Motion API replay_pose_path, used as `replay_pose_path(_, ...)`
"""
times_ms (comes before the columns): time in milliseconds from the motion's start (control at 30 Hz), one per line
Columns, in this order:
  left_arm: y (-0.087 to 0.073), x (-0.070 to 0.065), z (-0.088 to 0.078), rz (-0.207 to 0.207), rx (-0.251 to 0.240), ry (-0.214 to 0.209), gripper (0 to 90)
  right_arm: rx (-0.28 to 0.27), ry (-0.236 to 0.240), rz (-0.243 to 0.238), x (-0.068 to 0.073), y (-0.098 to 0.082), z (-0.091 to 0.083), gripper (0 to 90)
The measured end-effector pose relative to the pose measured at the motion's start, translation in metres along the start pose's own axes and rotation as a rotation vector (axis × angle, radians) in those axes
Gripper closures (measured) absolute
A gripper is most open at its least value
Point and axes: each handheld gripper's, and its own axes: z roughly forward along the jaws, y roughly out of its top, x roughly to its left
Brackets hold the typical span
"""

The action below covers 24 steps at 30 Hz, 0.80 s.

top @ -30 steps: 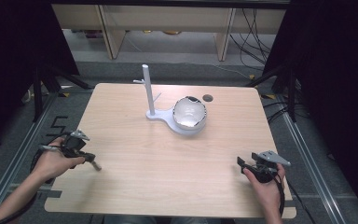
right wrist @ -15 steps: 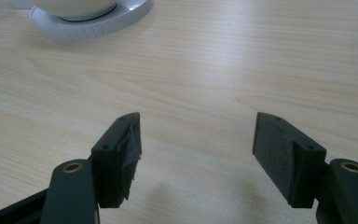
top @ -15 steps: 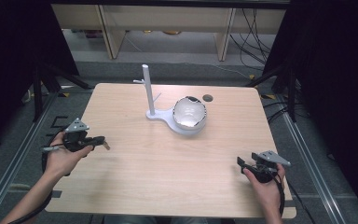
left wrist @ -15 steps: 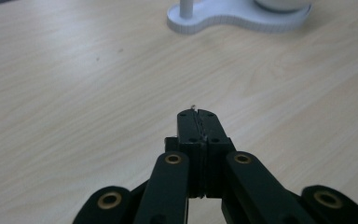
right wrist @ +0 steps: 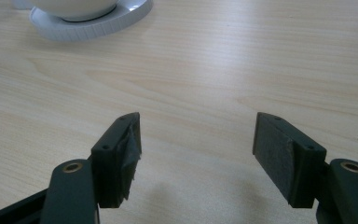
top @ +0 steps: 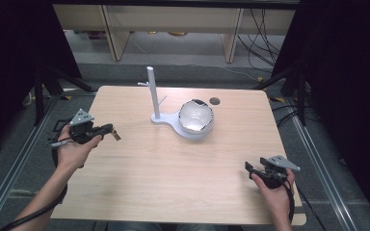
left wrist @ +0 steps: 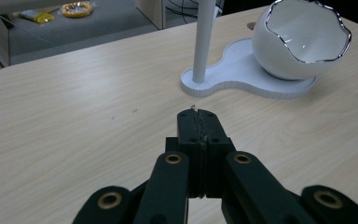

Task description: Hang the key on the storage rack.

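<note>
Two grippers are counted: the left gripper [top: 113, 132] and the right gripper [top: 247, 167], each held in one hand, so two hands are seen. One worktop [top: 139, 192] is counted beneath both grippers. One white bowl [top: 196, 116] with a jagged, dark-edged rim is counted ahead of the left gripper, between the two grippers and farther off. One flat white base [top: 168, 120] is counted under that bowl, and one upright white post [top: 152, 91] is counted on it. One small dark round spot [top: 215, 101] is counted on the worktop beyond the bowl.
</note>
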Motion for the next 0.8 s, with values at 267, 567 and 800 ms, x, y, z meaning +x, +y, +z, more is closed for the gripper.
replay_pose_path(267,0.013,-0.001,0.006,-0.005,-0.058,0.028,88.8,-0.010,0.014,0.042,0.003,-0.001,0.000,33.4)
replay_pose_path(567,0.024,-0.003,0.019,-0.013,-0.106,0.055,88.8,-0.015,-0.004,0.029,0.002,-0.001,0.000,33.4)
replay_pose_path(800,0.035,-0.006,0.030,-0.003,-0.132,0.078,88.8,-0.011,0.028,0.027,0.000,0.000,0.000,33.4)
